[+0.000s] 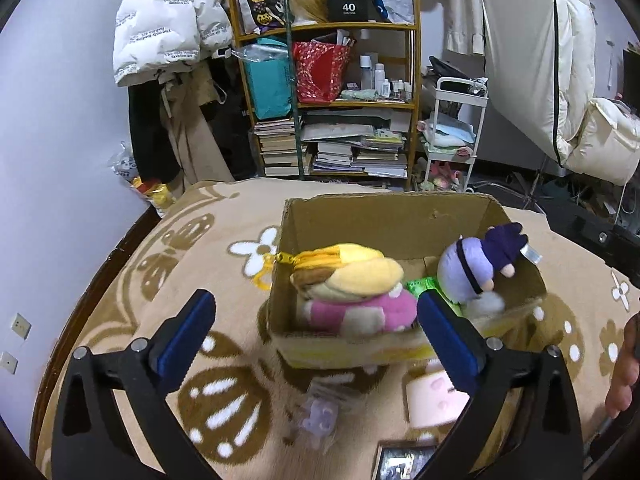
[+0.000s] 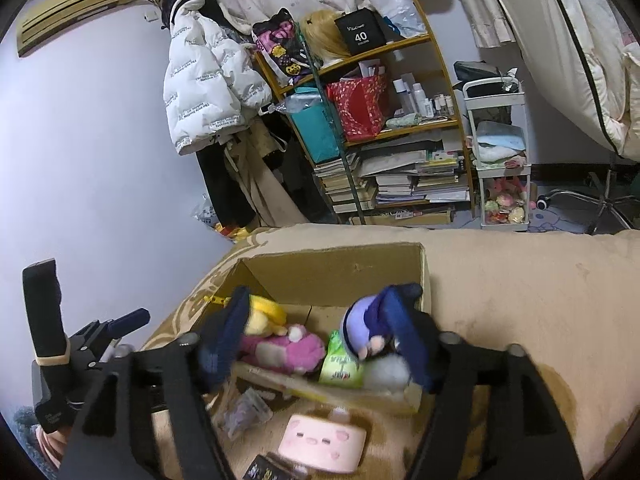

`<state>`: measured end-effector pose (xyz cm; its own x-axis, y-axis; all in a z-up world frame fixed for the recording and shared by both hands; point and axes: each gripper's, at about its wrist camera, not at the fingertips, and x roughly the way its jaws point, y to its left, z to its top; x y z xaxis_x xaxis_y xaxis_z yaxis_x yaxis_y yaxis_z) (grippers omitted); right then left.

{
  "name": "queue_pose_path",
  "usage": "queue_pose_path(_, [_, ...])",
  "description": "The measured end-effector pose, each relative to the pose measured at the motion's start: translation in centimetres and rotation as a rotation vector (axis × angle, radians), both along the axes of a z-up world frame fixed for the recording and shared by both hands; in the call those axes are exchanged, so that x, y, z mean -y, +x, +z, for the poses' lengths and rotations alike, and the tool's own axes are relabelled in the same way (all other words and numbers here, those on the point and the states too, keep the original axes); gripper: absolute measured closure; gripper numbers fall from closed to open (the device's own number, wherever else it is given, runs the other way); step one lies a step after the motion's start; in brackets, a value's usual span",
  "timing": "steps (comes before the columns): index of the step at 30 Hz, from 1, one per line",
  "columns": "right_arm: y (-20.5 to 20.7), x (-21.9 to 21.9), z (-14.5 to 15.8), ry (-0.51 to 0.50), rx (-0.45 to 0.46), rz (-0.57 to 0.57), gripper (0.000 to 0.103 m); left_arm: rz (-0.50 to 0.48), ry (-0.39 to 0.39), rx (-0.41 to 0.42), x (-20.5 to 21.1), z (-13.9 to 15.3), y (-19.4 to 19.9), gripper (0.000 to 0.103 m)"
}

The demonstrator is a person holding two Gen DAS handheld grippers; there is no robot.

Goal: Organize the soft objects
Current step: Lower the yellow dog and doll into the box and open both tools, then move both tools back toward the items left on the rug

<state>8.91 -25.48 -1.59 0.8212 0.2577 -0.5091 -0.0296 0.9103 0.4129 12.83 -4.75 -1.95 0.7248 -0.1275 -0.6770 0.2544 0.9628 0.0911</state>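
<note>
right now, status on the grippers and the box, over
Left hand-held gripper open, empty. Right hand-held gripper open, empty, over cardboard box. Pink plush and purple plush inside. Pink block toy outside on blanket.

Motion blur smears the right claw [image 2: 316, 344]; green packet [image 2: 340, 366] half-hidden.

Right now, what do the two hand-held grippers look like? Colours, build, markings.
Left hand-held gripper: black plastic arms with round silver pivot pins, and flat blue pads with a ribbed inner edge. Right hand-held gripper: same black frame and pins, with dark blue pads, blurred. No markings or cables visible on either.
</note>
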Motion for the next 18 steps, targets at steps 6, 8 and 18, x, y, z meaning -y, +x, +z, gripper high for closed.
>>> queue_pose_path(6, [-2.9,-0.4,0.7,0.009,0.000,0.001,0.002,-0.024,0.041,-0.007,0.0,0.9,-3.2,0.002])
queue_pose_path(8, [-3.8,-0.5,0.9,0.010,0.002,0.003,0.001,-0.027,0.062,-0.017,0.1,1.0,-4.3,0.002])
queue_pose_path(18, [-7.5,-1.2,1.1,-0.015,-0.021,0.018,0.000,-0.041,0.064,-0.068,0.1,0.9,-8.9,0.002])
